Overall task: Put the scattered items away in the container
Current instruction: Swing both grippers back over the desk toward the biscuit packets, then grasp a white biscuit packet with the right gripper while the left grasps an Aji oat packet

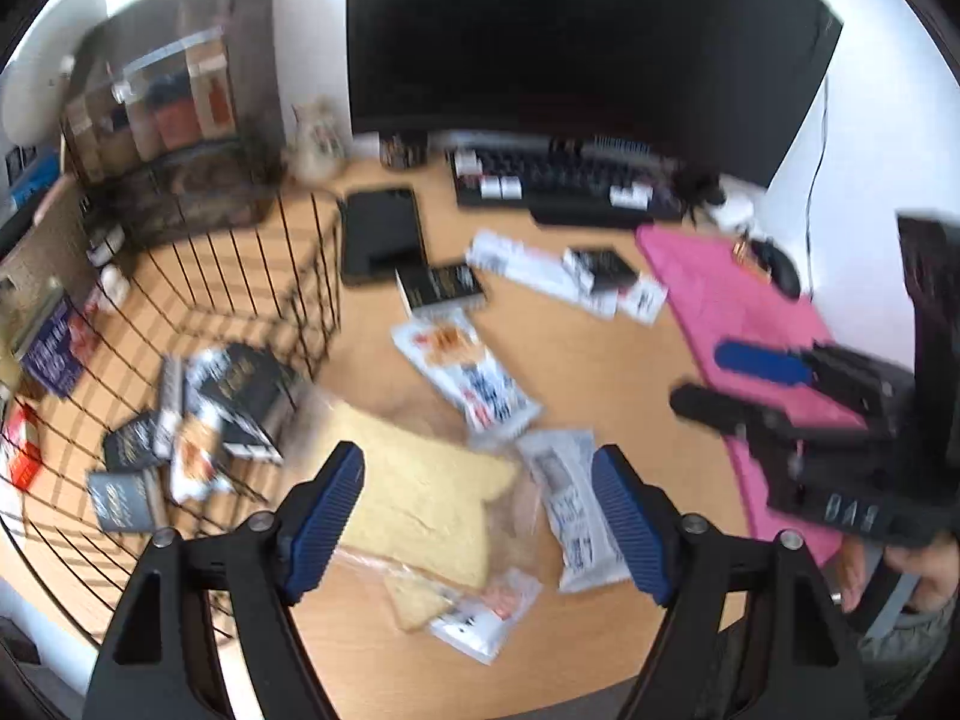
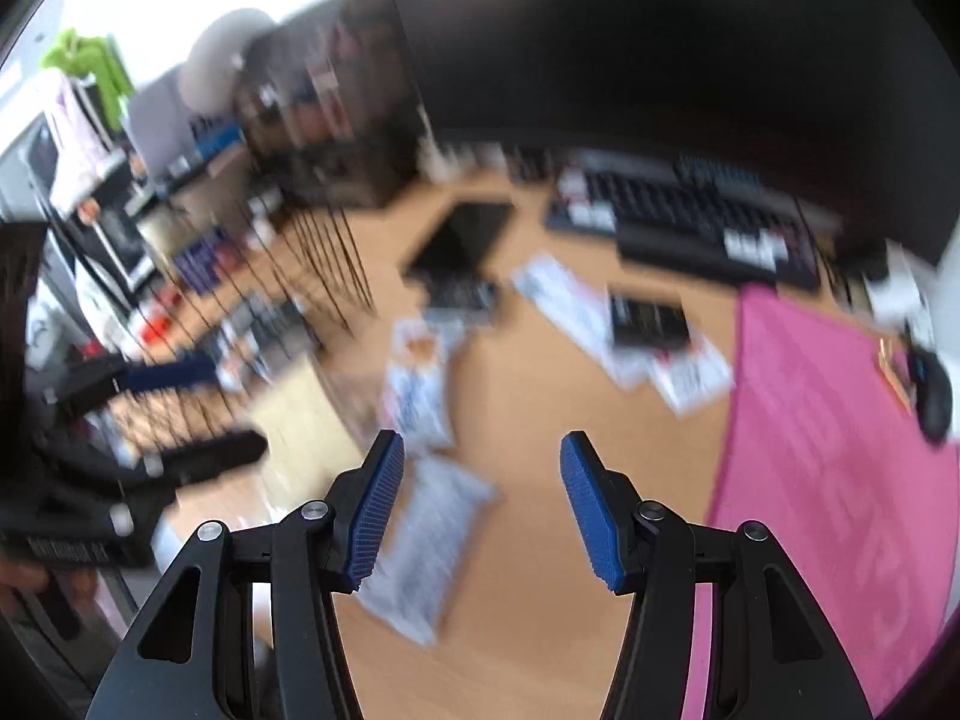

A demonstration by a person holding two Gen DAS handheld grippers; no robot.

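My left gripper (image 1: 474, 522) jaws released | bread bag (image 1: 420, 504) directly beneath, nearer left | wire basket (image 1: 240, 276) leftward | right gripper (image 2: 480, 510) jaws released.

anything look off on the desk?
Yes: snack packets and small boxes lie scattered askew across the desk, e.g. a bread bag and white packet, outside the wire basket. Both grippers, left and right, are open and empty.

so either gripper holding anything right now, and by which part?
Nothing is held. The left gripper hangs open above the bagged bread slice; the right gripper is open over a white packet, pads clear of both.
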